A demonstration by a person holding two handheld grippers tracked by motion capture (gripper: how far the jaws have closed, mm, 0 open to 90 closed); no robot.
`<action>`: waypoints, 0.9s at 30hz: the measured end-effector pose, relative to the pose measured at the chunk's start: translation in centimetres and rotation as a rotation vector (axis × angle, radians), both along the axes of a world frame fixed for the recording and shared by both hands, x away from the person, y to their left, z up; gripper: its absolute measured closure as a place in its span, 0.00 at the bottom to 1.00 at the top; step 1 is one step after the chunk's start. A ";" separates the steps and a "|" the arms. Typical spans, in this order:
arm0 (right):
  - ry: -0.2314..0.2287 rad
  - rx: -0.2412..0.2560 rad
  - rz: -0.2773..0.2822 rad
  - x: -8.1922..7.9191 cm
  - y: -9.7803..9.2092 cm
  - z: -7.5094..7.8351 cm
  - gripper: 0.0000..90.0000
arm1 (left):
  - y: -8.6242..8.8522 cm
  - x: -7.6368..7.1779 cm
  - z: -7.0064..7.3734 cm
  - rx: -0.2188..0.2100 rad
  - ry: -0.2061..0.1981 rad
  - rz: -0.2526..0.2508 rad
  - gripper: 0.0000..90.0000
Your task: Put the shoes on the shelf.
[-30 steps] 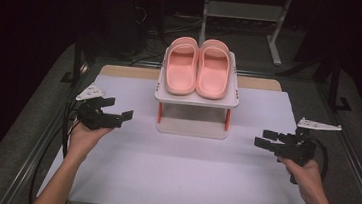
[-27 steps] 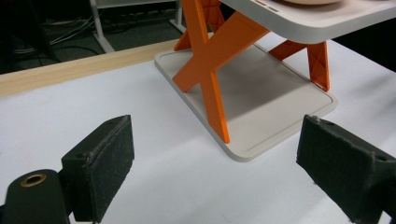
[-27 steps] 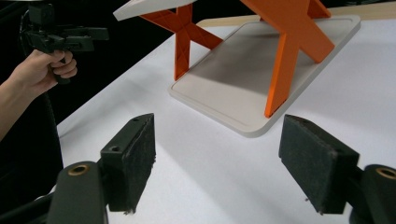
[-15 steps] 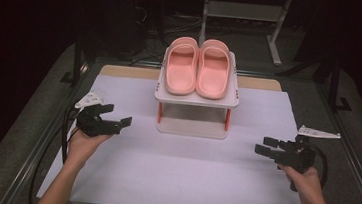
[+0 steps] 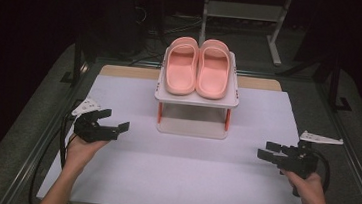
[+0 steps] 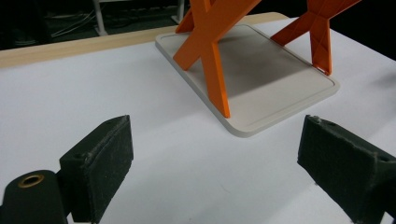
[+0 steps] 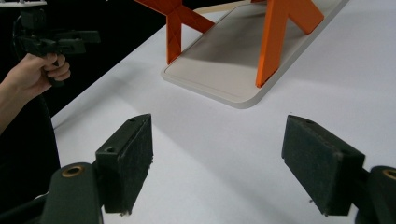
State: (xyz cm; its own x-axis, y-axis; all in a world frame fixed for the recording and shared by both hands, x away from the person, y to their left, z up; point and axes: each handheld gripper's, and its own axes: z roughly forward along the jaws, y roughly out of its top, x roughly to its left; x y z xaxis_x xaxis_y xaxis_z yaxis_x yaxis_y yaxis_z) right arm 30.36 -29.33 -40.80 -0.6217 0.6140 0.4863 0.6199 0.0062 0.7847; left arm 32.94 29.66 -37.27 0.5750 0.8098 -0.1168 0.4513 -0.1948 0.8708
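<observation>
The left gripper (image 5: 114, 121) and the right gripper (image 5: 270, 153) hover over the white table (image 5: 182, 172), jaws spread wide, nothing between them; well apart, both point inward; farther back, between them, stands the small rack (image 5: 196, 99) on orange legs (image 6: 208, 51); a pair of pink slippers (image 5: 197, 67) lies side by side on its top shelf.

Left gripper view: the rack's (image 6: 261, 79) orange legs (image 6: 210, 51) run off the top edge, shelf unseen. Right gripper view crops them likewise, and the far left gripper (image 7: 56, 39) is too small to read its jaws.
</observation>
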 end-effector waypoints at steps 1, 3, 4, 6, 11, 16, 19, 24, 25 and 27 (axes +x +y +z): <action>0.004 0.003 -0.005 -0.1 -0.2 -0.2 0.27 | 0.1 -0.1 -0.2 -0.004 0.000 0.002 0.11; 0.007 0.003 -0.006 -0.2 -0.3 -0.2 0.27 | 0.2 -0.2 -0.2 0.005 0.005 0.002 0.11; 0.010 0.003 -0.007 -0.3 -0.4 -0.4 0.27 | 0.2 -0.2 -0.3 0.007 0.004 0.004 0.11; 0.010 0.004 -0.012 -0.5 -0.6 -0.6 0.27 | 0.3 -0.4 -0.4 0.004 0.001 0.005 0.10; 0.016 0.009 -0.022 -1.0 -1.1 -0.9 0.27 | 0.5 -0.7 -0.7 0.005 0.002 0.008 0.10; 0.020 0.011 -0.031 -1.3 -1.5 -1.3 0.27 | 0.7 -1.0 -1.1 0.013 0.013 0.012 0.10; 0.029 0.009 -0.033 -1.5 -1.8 -1.4 0.27 | 0.8 -1.2 -1.4 0.003 0.012 0.016 0.10; 0.021 0.012 -0.036 -1.8 -2.1 -1.3 0.27 | 0.9 -1.5 -1.7 0.007 0.012 0.022 0.10; 0.024 0.011 -0.035 -1.8 -2.1 -1.3 0.27 | 1.0 -1.5 -1.7 0.008 0.013 0.023 0.10; 0.021 0.010 -0.035 -1.9 -2.2 -1.4 0.27 | 1.2 -1.7 -1.8 0.008 0.014 0.025 0.10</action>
State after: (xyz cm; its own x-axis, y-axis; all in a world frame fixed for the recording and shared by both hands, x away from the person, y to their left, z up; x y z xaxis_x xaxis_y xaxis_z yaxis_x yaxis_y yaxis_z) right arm 28.47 -31.51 -42.23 -0.5895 0.6300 0.5056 0.6361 -0.0237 0.7713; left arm 31.23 30.81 -39.06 0.5528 0.8249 -0.1182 0.4680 -0.1899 0.8630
